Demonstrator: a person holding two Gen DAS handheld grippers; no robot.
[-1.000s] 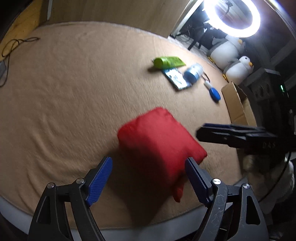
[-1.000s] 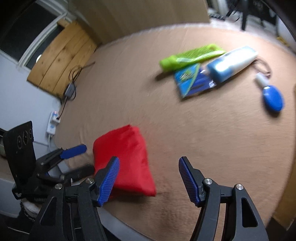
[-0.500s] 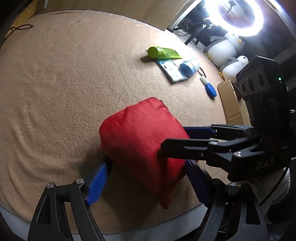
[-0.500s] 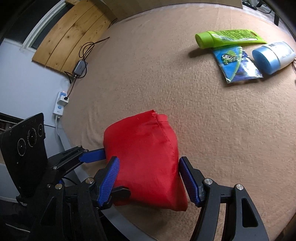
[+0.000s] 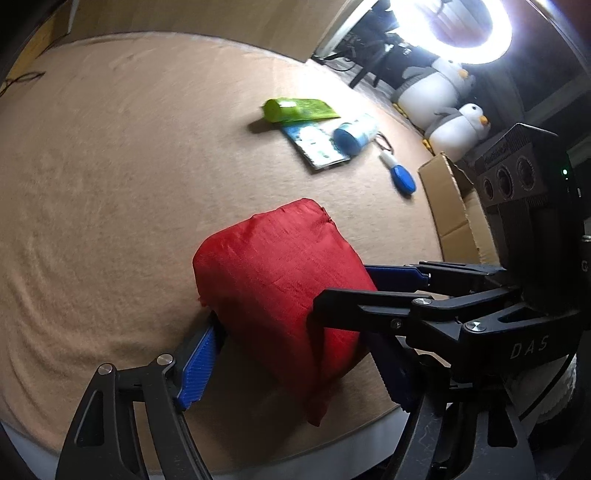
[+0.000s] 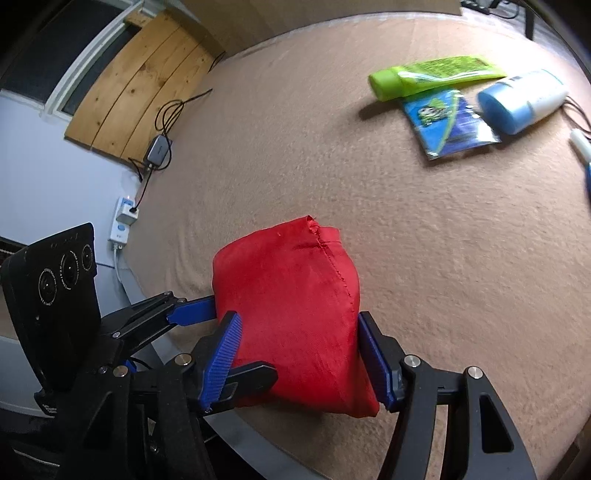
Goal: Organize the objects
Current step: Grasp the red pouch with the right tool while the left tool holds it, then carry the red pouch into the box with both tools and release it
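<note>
My left tool (image 5: 291, 363) and my right tool (image 6: 299, 363) both clamp the red pouch (image 6: 295, 325) from crossing sides, at the near edge of the beige-covered bench (image 6: 424, 240).

A ring light (image 5: 469, 33) glared white far ahead and right of the left gripper, blowing out detail around it. The beige blanket (image 5: 110, 184) lay dim, faintly blurred. Fisheye distortion bent and darkened both frames' edges. The green tube (image 6: 432, 75) cast a soft shadow.
</note>
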